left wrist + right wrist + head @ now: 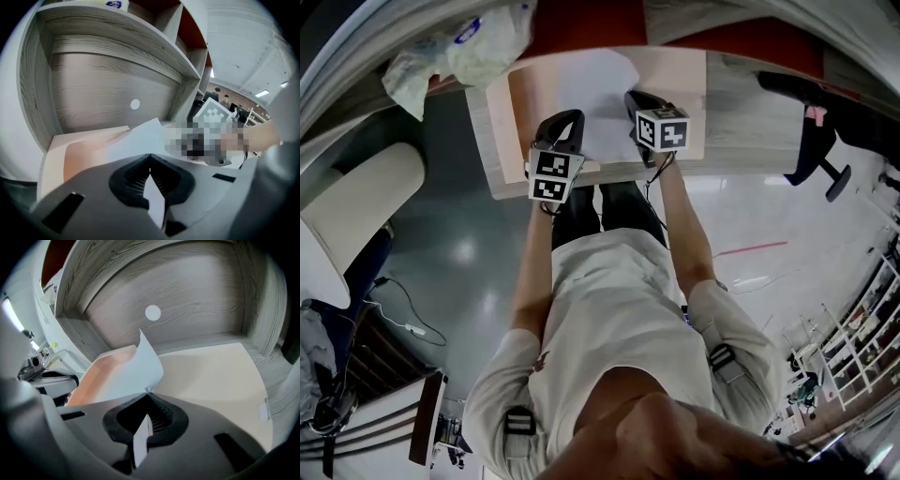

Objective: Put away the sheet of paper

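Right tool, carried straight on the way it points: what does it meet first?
Shut on the sheet of paper, the right tool aims down at the pale desk surface. It would probably meet that first, short of the wooden back panel, though depth is hard to judge.

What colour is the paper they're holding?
White; the paper shows best in the right gripper view.

Inside shelf bay (187, 291), sheet of paper (129, 376) over tray (96, 376) on desk (211, 376)
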Tool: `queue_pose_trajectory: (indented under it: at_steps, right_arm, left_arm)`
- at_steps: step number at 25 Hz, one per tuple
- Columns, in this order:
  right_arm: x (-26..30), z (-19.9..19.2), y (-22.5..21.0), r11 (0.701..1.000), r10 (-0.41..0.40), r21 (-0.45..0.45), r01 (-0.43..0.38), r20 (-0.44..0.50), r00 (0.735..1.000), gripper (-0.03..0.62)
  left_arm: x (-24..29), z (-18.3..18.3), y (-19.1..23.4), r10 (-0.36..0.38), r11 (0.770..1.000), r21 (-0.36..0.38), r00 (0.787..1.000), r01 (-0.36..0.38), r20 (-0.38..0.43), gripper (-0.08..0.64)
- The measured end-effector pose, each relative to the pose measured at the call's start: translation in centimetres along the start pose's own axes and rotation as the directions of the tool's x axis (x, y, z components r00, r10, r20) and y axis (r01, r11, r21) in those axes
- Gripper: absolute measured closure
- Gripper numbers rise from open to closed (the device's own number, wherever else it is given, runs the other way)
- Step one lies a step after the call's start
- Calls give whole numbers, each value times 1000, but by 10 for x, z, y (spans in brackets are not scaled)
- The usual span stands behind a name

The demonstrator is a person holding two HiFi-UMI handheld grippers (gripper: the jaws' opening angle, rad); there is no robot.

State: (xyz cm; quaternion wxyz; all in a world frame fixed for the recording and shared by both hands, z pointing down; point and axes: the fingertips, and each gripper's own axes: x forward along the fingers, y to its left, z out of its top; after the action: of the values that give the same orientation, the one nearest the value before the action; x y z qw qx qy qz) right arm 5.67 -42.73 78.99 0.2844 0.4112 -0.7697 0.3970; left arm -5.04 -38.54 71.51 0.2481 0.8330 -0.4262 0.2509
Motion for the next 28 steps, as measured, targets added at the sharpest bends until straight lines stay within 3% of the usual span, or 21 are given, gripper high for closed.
queue_pose_trajectory:
  at_steps: [10, 16, 28]
  right_arm:
    - [18, -8, 43, 998, 37, -55, -39, -36, 999, 572]
    - [25, -13, 58, 988, 33, -151, -43, -65, 997, 574]
    - [44, -8, 85, 982, 70, -171, -84, -89, 994, 572]
  left_arm:
    - [-13, -14, 16, 30, 999, -26, 1000, -31, -7, 540]
    - [-18, -19, 20, 36, 998, -42, 999, -36, -4, 540]
    - [-24, -24, 26, 40, 998, -58, 999, -40, -2, 540]
